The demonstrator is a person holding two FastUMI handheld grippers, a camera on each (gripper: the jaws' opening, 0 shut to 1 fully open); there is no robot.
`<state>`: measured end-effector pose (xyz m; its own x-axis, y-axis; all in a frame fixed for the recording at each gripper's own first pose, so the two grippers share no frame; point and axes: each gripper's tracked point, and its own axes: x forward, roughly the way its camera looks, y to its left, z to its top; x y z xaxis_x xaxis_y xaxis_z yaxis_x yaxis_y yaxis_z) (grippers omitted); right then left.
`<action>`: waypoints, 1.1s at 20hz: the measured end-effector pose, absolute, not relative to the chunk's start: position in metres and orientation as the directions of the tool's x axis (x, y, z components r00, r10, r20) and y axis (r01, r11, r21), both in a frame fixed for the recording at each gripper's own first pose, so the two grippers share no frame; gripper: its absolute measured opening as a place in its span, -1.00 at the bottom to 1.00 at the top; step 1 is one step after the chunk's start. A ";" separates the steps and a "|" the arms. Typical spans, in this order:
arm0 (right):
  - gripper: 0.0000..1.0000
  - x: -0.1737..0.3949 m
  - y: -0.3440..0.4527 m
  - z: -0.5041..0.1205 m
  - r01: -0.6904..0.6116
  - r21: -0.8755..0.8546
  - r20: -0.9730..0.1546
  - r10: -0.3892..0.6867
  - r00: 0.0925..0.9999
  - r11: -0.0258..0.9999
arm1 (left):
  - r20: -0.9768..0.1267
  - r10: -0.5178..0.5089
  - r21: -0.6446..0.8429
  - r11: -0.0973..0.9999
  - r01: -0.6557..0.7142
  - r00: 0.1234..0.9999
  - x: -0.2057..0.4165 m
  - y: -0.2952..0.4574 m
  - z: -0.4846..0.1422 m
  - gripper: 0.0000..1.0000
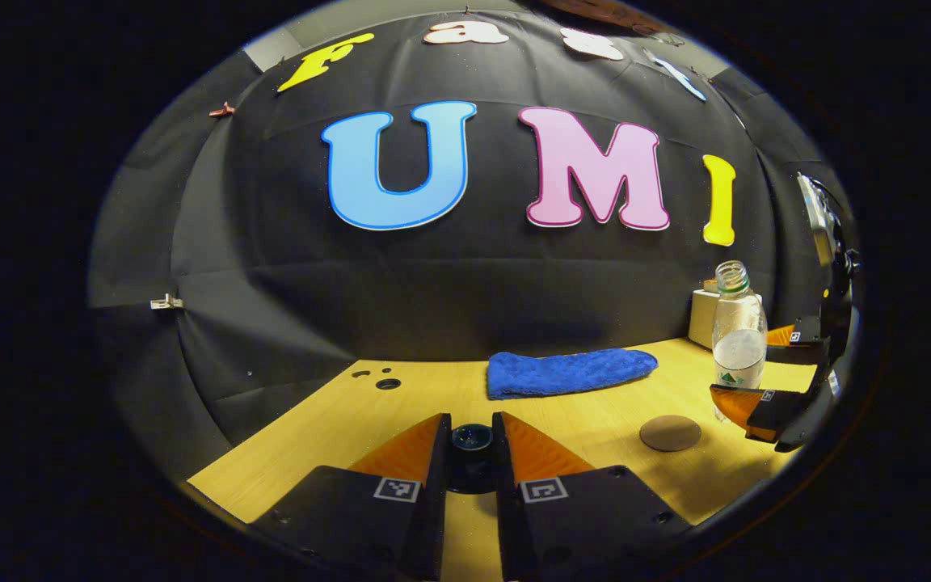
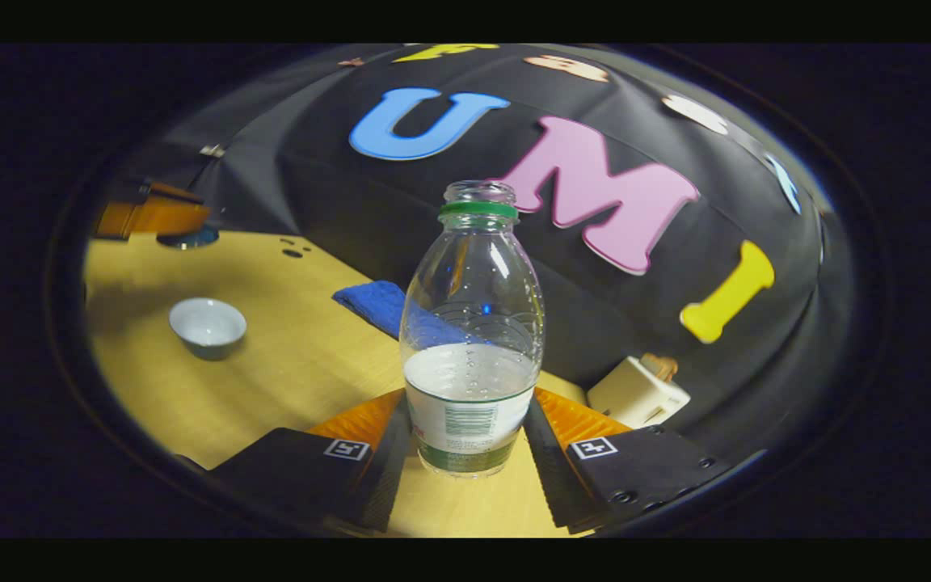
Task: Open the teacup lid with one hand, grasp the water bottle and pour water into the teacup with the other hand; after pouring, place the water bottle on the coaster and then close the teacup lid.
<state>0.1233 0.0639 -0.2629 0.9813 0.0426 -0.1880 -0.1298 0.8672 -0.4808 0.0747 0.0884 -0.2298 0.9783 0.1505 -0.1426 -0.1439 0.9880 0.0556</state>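
One bottle point(image 2: 469, 339), one teacup point(image 2: 208, 326), one coaster point(image 1: 670, 432)

black tongs point(image 1: 471, 453) bodies with square coded markers, small screws, ribbed inner faces

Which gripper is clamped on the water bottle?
The right gripper, both fingers pressing the uncapped water bottle at its lower body; the left gripper instead pinches the dark teacup lid.
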 end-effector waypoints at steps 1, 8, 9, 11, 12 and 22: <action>0.50 0.128 0.065 -0.261 -0.135 -0.556 -0.180 0.040 0.983 0.820 | -0.140 0.158 0.053 0.987 -0.152 0.977 0.072 0.094 -0.229 -0.39; 0.49 0.152 0.091 -0.258 -0.182 -0.813 -0.146 0.108 0.983 0.553 | -0.146 0.206 0.038 0.979 -0.202 0.968 0.060 0.118 -0.236 -0.47; 0.48 0.154 0.096 -0.262 -0.200 -0.824 -0.159 0.124 0.980 0.529 | -0.147 0.210 0.037 0.978 -0.207 0.967 0.057 0.121 -0.236 -0.31; 0.48 0.158 0.106 -0.270 -0.221 -0.854 -0.175 0.141 0.974 0.471 | -0.148 0.220 0.035 0.976 -0.217 0.964 0.055 0.125 -0.239 -0.31; 0.49 0.160 0.107 -0.272 -0.230 -0.868 -0.183 0.146 0.972 0.440 | -0.148 0.223 0.035 0.975 -0.220 0.963 0.054 0.126 -0.240 -0.39; 0.48 0.165 0.141 -0.279 -0.232 -0.958 -0.192 0.225 0.955 0.167 | -0.161 0.232 0.025 0.973 -0.231 0.959 0.045 0.133 -0.250 -0.39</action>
<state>0.1653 0.1407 -0.2795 0.9552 0.2254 -0.1917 -0.2316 0.1667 -0.9584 0.0445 0.1334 -0.2504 0.9594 0.2317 -0.1607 -0.2308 0.9727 0.0248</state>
